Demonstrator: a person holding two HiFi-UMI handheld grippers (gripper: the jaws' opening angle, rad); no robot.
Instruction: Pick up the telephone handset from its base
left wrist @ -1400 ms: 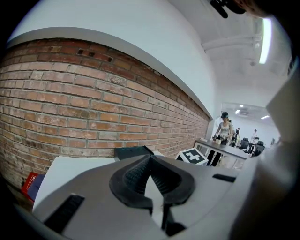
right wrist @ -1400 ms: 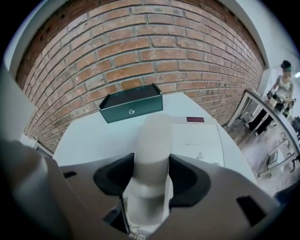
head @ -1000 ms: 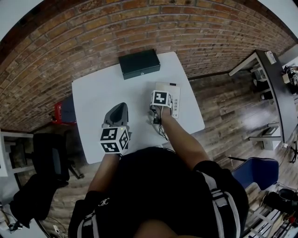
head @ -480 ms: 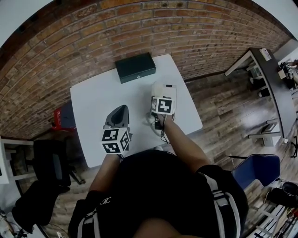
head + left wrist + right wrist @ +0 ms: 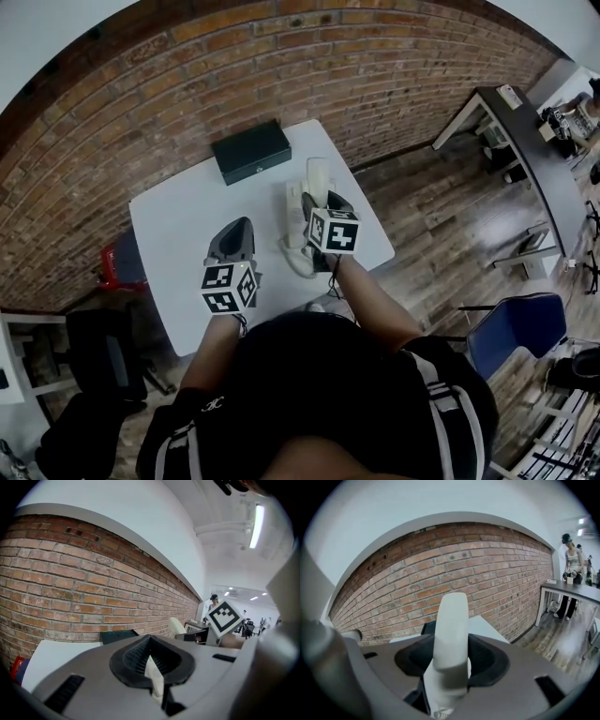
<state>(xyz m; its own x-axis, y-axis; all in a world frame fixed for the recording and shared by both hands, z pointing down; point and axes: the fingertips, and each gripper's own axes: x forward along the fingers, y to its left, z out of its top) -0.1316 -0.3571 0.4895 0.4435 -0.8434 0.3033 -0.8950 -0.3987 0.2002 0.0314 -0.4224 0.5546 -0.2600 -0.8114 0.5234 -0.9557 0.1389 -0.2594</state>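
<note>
In the head view my right gripper (image 5: pixel 319 201) is shut on the cream telephone handset (image 5: pixel 319 177), held up above the white table (image 5: pixel 178 216). The telephone base (image 5: pixel 292 208) lies just left of the handset, and its cord (image 5: pixel 298 263) trails down from it. The right gripper view shows the handset (image 5: pixel 451 630) standing upright between the jaws. My left gripper (image 5: pixel 239 229) hovers over the table's front left, shut on nothing, apart from the phone. From the left gripper view the handset (image 5: pixel 177 625) shows off to the right.
A dark flat box (image 5: pixel 250 151) lies at the table's far edge by the brick wall (image 5: pixel 281 66). A red object (image 5: pixel 111 267) sits on the floor left of the table. A blue chair (image 5: pixel 511 330) and a dark desk (image 5: pixel 525 141) stand to the right.
The right gripper has lifted the handset off the base, which now shows bare to its left. The left gripper has stayed over the table's front left.
</note>
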